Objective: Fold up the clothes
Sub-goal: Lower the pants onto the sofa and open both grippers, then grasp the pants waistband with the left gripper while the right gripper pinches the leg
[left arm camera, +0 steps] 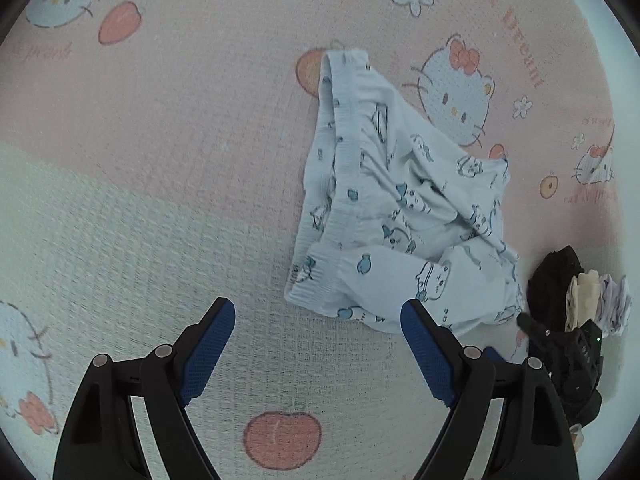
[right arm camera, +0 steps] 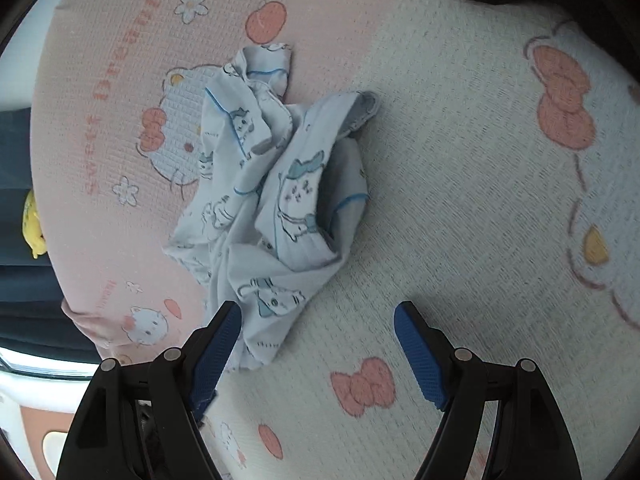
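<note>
Printed shorts (left arm camera: 400, 208) lie crumpled, unfolded, on the cartoon sheet (left arm camera: 160, 160), just ahead of both grippers, left (left arm camera: 318, 312) and right (right arm camera: 318, 316), jaws apart and empty; judged step: taking hold, calling for spreading flat.

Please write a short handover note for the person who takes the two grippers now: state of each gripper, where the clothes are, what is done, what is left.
Left gripper: open, empty, just short of the pale blue shorts lying crumpled on the printed mat.
Right gripper: open, empty, at the near edge of a crumpled printed garment.
Small pile of clothes beside the shorts.
Done: nothing folded.
Left: flatten and fold.
</note>
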`<state>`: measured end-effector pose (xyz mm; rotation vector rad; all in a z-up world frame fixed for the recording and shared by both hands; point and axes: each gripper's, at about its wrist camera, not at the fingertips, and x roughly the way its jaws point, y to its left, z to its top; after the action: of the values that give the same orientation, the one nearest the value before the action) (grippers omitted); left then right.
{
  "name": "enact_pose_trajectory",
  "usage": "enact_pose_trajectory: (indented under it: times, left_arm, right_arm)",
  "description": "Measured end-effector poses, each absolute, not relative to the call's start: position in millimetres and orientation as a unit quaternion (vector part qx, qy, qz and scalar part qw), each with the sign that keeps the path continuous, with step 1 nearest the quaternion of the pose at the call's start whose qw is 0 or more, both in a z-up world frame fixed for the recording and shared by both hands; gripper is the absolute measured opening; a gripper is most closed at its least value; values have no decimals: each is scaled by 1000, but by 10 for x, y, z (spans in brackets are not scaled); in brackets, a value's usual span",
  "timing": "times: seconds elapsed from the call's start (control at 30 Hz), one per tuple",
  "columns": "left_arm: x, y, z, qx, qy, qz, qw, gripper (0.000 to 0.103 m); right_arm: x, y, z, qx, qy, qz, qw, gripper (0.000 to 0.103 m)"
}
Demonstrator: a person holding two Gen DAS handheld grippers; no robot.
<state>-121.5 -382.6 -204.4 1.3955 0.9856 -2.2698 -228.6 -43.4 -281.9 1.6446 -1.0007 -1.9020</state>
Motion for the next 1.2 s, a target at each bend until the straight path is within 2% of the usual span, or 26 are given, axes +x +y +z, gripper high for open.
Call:
enact_pose_trajectory:
  times: [0.3,0.47,0.53,0.57,0.63,0.77,0.83,0.87,1.0,1.2]
  left_arm:
    - [-1304,-3723,-2312,482,371,-781,140,85]
    - [-1363,-3692,-2310,470,354,-795,146,85]
    - [-1404,-3647,-2301,472,329,-804,148,83]
    - [-1425,-3623,-2296,473,316,-809,150,79]
    - [-1470,-3540,-2292,482,270,-818,159,57]
    - [-1514,-3426,-2306,496,197,-830,163,43]
    - [-1521,-3399,-2308,501,182,-832,157,29]
    - [-1533,-3384,-2302,504,177,-831,153,25]
    - [-1546,-3290,-2201,513,142,-832,152,23]
    - [-1409,-3222,-1878,500,109,-845,154,22]
  right_arm:
    - [-2307,-575,-2831,564,-365,-702,236,78]
    - [-2352,-642,-2786,554,-324,-725,249,77]
    - [-2348,-716,-2762,550,-297,-741,248,69]
    - [-2348,-762,-2746,546,-279,-751,245,65]
    - [-2338,-840,-2717,540,-240,-770,240,46]
    - [-2316,-960,-2672,530,-174,-797,232,38]
    - [-2314,-992,-2661,527,-155,-803,229,30]
    - [-2316,-995,-2661,527,-151,-804,229,27]
    - [-2319,-954,-2641,533,-162,-797,232,17]
    - [-2208,-935,-2315,506,-136,-814,252,14]
